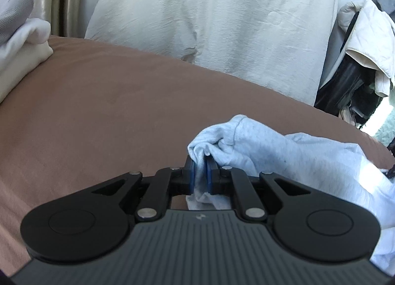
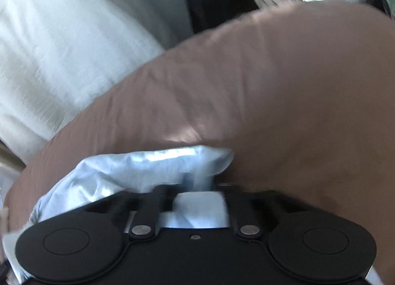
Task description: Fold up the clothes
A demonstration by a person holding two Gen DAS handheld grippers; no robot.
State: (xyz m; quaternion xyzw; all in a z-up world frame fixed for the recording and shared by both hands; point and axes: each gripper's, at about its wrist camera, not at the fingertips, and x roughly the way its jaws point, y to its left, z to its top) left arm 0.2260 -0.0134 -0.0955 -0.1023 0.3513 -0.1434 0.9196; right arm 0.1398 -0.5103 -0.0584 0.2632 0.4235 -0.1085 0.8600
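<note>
A pale grey-blue garment (image 1: 271,151) lies bunched on the brown bedsheet (image 1: 98,112), trailing off to the right in the left wrist view. My left gripper (image 1: 200,173) is shut on a gathered edge of it, with cloth squeezed between the blue pads and hanging below them. The right wrist view is blurred. In it the same garment (image 2: 138,169) sits crumpled just ahead of my right gripper (image 2: 197,183), whose fingers stand close together with a fold of cloth pinched between them. More cloth shows beneath that gripper's body.
A large white fabric (image 1: 222,25) hangs behind the bed. Folded white clothes (image 1: 22,45) rest at the sheet's left edge. A heap of cream clothing over something dark (image 1: 358,50) stands at the right. The brown sheet (image 2: 271,87) stretches ahead of the right gripper.
</note>
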